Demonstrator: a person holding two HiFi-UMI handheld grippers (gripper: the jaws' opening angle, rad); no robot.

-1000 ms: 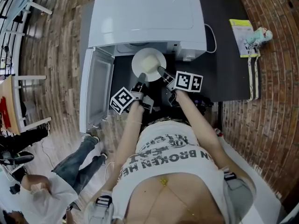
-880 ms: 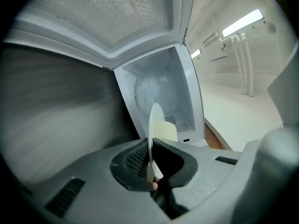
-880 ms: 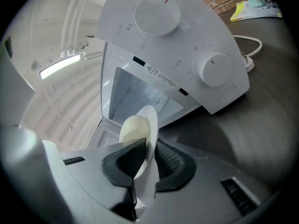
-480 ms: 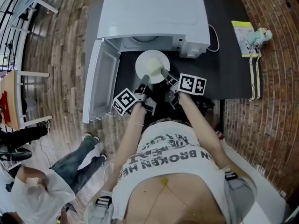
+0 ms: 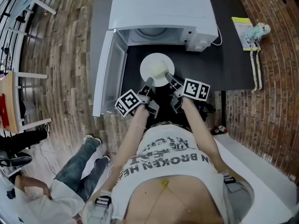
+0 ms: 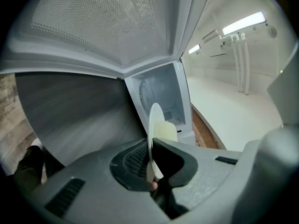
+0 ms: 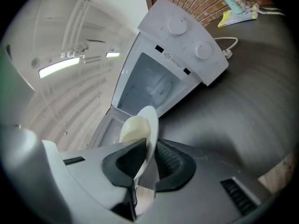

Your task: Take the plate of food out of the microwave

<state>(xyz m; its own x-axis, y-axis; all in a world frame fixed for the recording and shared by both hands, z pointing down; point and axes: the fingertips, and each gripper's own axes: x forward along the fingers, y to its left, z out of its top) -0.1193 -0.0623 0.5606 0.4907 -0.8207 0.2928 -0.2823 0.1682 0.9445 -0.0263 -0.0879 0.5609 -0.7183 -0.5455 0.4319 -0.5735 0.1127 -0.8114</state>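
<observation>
A white plate [image 5: 157, 69] carrying a pale yellow piece of food [image 5: 159, 69] hangs over the dark table, in front of the open white microwave [image 5: 161, 15]. My left gripper [image 5: 148, 82] is shut on the plate's near-left rim, and my right gripper [image 5: 168, 77] is shut on its near-right rim. In the left gripper view the plate [image 6: 154, 139] stands edge-on between the jaws, with the food [image 6: 166, 132] on its right face. The right gripper view shows the plate [image 7: 148, 134] clamped the same way, with the food [image 7: 133, 127] on its left face.
The microwave door [image 5: 106, 73] hangs open to the left of the plate. The dark table [image 5: 233, 64] runs to the right, with a yellow booklet [image 5: 243, 29] and a small toy [image 5: 258, 31] at its far right. A brick wall [image 5: 275, 78] lies beyond. Another person's legs [image 5: 79, 167] are at lower left.
Both grippers have drawn the plate out of the microwave's mouth toward me, so it now hangs over the table in front of the cavity.
</observation>
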